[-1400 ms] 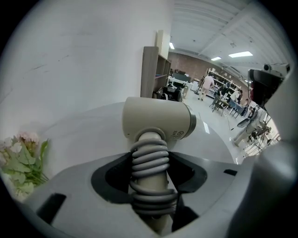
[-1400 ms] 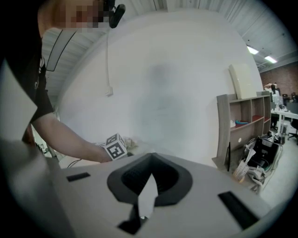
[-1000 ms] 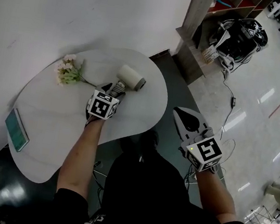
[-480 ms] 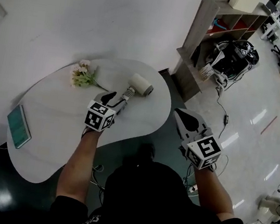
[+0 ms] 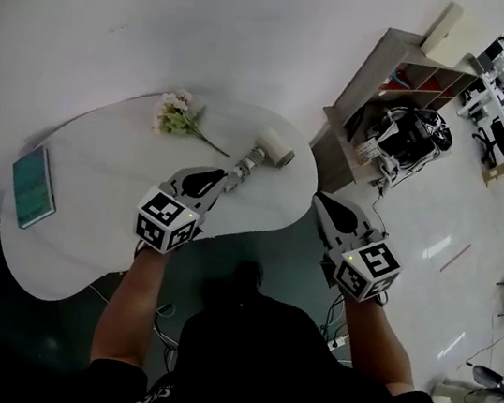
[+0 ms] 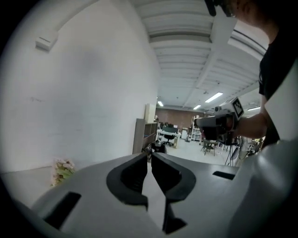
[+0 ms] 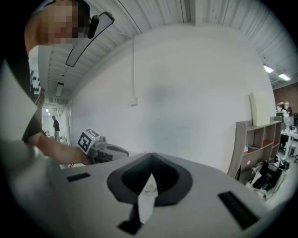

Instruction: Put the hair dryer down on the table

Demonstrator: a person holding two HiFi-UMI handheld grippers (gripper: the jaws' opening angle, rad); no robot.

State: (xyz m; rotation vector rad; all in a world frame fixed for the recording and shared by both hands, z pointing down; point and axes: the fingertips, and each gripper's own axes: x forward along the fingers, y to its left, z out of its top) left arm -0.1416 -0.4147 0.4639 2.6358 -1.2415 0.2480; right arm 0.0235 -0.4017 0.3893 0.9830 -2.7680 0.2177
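Hair dryer point(image 5: 264, 153) was lying on the white table point(image 5: 87, 227), handle toward my left gripper point(image 5: 223, 180), whose jaws were closing on nothing. My right gripper point(image 5: 321, 201) was pressed together, empty, out over the floor. My worry: the dryer sat near the rounded edge, so a nudge could've rolled it off. Flowers point(image 5: 175, 115) and a teal book point(image 5: 29, 186) shared the top, with a shelf point(image 5: 395, 76) by the wall

White hair dryer point(image 5: 273, 149) flat on the table point(image 5: 88, 217), near its right end

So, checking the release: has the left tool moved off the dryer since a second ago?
Yes. The left tool has backed away from the dryer, toward the near edge of the table, jaws closing on nothing.
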